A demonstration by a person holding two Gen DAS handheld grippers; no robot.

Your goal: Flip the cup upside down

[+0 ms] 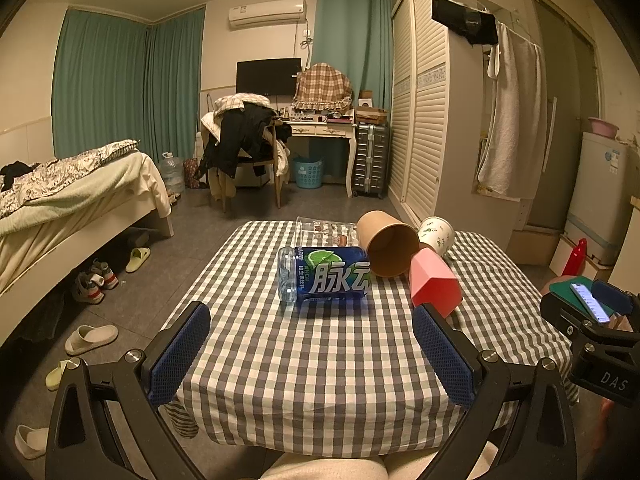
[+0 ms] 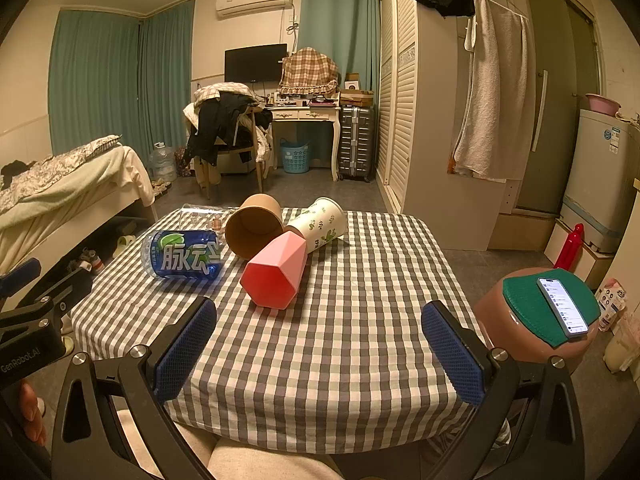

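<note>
Several cups lie on their sides on the checked tablecloth (image 1: 320, 360) (image 2: 340, 340). A cut blue bottle cup (image 1: 324, 274) (image 2: 182, 254) lies at the left. Behind it rests a clear glass (image 1: 324, 230) (image 2: 200, 216). A brown paper cup (image 1: 388, 244) (image 2: 254, 226) shows its open mouth. A pink faceted cup (image 1: 434, 282) (image 2: 276, 274) points its base toward me. A white leaf-printed cup (image 1: 438, 234) (image 2: 322, 222) lies at the back right. My left gripper (image 1: 312, 354) and right gripper (image 2: 318, 354) are open, empty, near the front edge, short of all cups.
A brown stool (image 2: 532, 320) with a green mat and a phone (image 2: 562, 306) stands right of the table. A bed (image 1: 68, 200), slippers (image 1: 90, 338), a chair piled with clothes (image 1: 244, 144) and a wardrobe (image 1: 424, 112) surround the table. A person's lap (image 2: 260, 460) sits under the front edge.
</note>
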